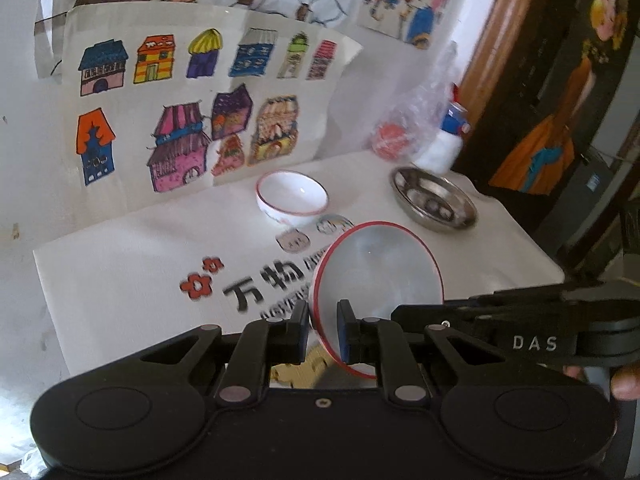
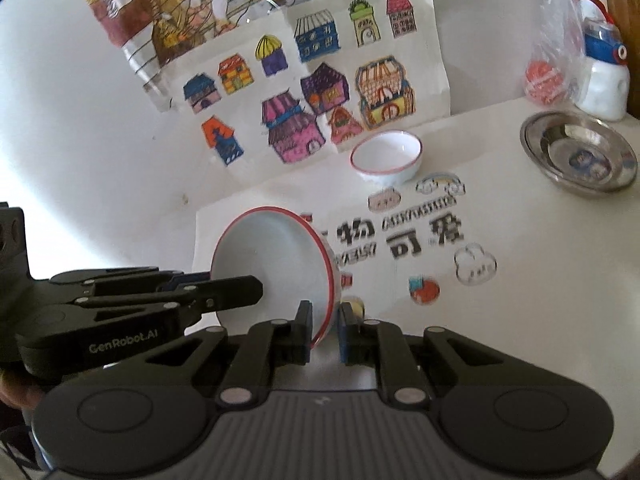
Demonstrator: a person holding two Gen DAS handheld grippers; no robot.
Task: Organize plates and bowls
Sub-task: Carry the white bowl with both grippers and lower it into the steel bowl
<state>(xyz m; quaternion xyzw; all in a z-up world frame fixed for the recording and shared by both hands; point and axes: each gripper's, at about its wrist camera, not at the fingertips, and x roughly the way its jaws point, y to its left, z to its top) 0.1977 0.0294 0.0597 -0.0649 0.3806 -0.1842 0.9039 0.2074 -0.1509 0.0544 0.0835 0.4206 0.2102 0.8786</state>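
Note:
Both grippers hold one white bowl with a red rim (image 1: 380, 272) (image 2: 272, 264), tilted on its side above the table. My left gripper (image 1: 323, 320) is shut on the bowl's near rim, one pad inside and one outside. The right gripper (image 2: 325, 320) is shut on the opposite edge of the same rim. In the left wrist view the right gripper (image 1: 400, 314) reaches in from the right. In the right wrist view the left gripper (image 2: 240, 290) comes in from the left. A second red-rimmed white bowl (image 1: 292, 196) (image 2: 386, 154) stands upright near the wall. A steel plate (image 1: 434, 200) (image 2: 578, 156) lies at the back right.
A white printed mat (image 1: 120, 280) (image 2: 500, 320) covers the table. Coloured drawings of houses lean on the wall behind it. In the far right corner are a clear bag holding something red (image 1: 390, 142) (image 2: 542, 80) and a white bottle with a blue cap (image 1: 444, 144) (image 2: 604, 84).

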